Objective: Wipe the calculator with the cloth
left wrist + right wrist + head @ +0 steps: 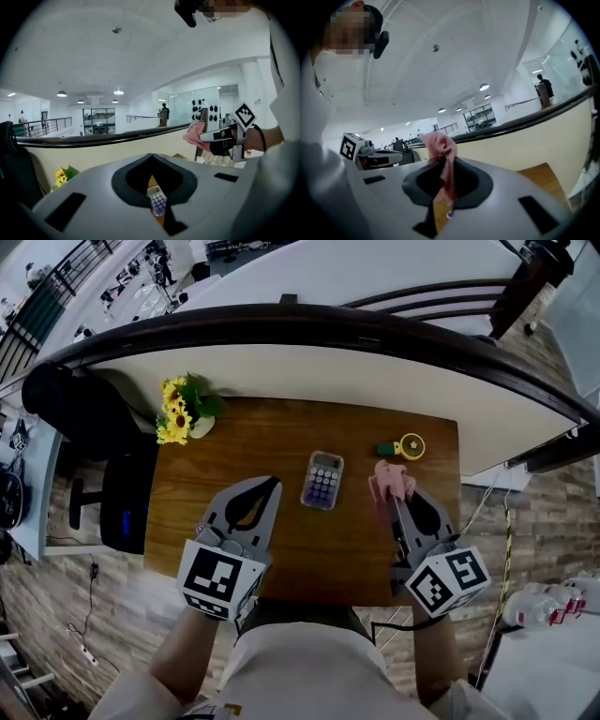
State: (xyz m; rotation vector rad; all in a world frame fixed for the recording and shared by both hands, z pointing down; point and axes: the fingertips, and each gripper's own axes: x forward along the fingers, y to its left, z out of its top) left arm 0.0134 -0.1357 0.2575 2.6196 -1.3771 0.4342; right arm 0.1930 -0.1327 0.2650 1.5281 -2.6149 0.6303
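Holding the pink cloth (392, 480) pinched between its closed jaws, the right gripper (395, 499) is at 3 o'clock of the calculator (322, 480), near it but not touching. In the right gripper view the cloth bunches above the jaw tips and a strip of it hangs down between them. The calculator lies flat near the middle of the wooden table (234, 437), keys up. The left gripper (272, 484) is at 8 o'clock of it, jaws closed tip to tip with nothing in them. The cloth looks secured, and the wiping itself appears not yet begun. The cloth must come over the keys and be drawn across them, perhaps with the left gripper steadying the calculator.
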